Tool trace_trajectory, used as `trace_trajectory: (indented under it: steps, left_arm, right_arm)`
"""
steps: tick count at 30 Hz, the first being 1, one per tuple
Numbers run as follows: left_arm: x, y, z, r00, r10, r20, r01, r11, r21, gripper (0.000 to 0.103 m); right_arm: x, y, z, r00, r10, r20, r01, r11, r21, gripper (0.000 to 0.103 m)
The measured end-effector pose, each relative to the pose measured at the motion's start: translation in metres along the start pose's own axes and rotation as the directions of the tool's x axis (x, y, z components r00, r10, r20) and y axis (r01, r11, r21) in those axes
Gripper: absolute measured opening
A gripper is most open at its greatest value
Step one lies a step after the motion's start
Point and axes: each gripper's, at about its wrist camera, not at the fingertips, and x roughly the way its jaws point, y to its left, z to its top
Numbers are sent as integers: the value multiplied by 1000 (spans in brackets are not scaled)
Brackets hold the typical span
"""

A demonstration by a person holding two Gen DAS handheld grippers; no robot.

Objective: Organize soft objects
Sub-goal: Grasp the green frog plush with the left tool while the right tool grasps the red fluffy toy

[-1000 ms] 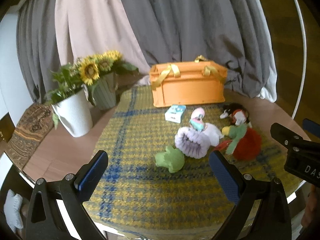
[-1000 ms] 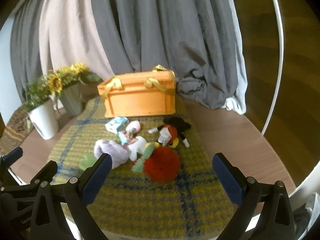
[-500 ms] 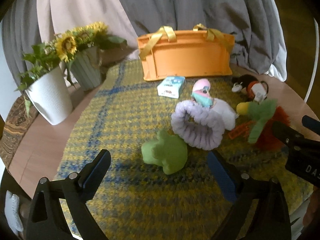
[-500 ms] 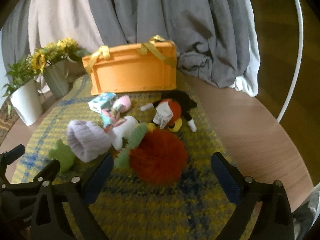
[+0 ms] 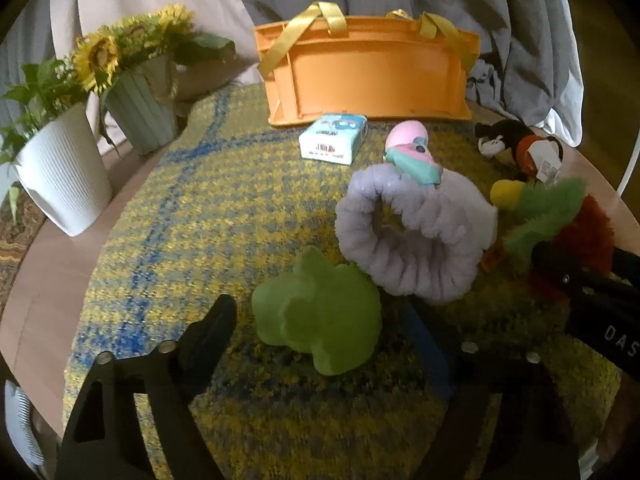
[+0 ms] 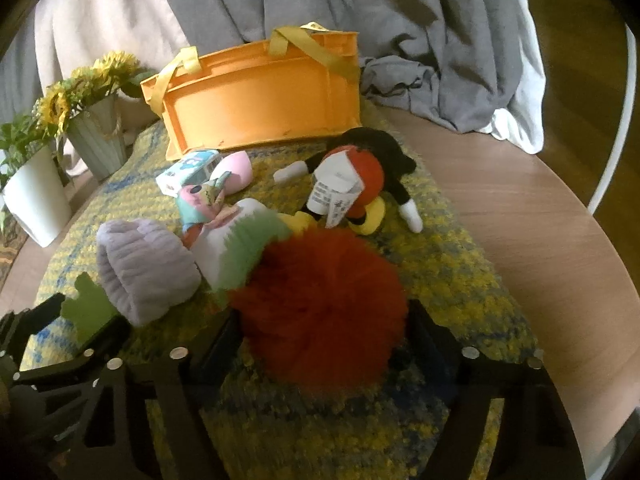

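**Two open grippers straddling crowded toys: snag risk**

Left wrist view: left gripper [image 5: 320, 320] spread wide around the green foam toy [image 5: 318, 316], near centre. The lilac plush band [image 5: 412, 236] touches the toy's far right side; closing may drag it along.

Right wrist view: right gripper [image 6: 320, 332] spread around the red pom-pom [image 6: 320, 304]. Its attached green fuzzy part [image 6: 248, 248] leans on the neighbouring plush; lifting could tumble the pile. Orange crate [image 6: 260, 100] stands far.

Dim, soft-focus fisheye views, dark vignetted corners, shadowed foreground.
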Motion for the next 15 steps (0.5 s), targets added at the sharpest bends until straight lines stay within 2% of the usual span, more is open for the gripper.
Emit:
trace_trajectory:
  steps: [2, 4, 7, 15]
  left_arm:
    - [4, 1, -1, 1000, -10, -18, 10, 1000, -7, 74]
    - [6, 3, -1, 999, -24, -27, 24, 1000, -8, 64]
    - [5, 4, -1, 999, -32, -30, 31, 999, -10, 64]
    - [-6, 8, -3, 999, -44, -31, 43, 999, -29, 63]
  right_arm:
    - [4, 1, 2, 1000, 9, -6, -9, 1000, -1, 71]
    - [8, 2, 3, 1000, 16, -16, -16, 1000, 0, 61]
    - [11, 5, 3, 999, 31, -22, -31, 1000, -5, 49]
    - [3, 9, 2, 999, 35, -4, -35, 999, -4, 41]
